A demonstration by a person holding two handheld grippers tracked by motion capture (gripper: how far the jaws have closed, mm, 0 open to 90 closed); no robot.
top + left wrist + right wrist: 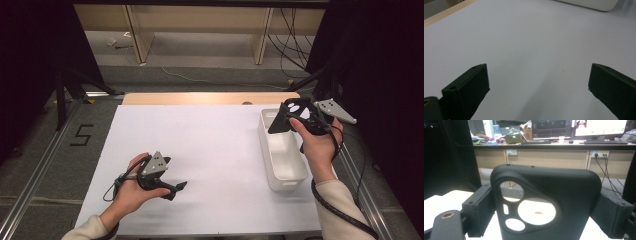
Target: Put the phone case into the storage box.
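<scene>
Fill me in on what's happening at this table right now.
A person works at a white-covered table with a gripper in each hand. The right gripper is clamped across a black phone case, the one with round camera cutouts, and holds it up above the far end of a white bin at the table's right side. The left gripper sits low over the bare surface near the person, jaws wide open with nothing between them.

High view overlooks the table (200,150); claw views sit close, sharing it.
</scene>
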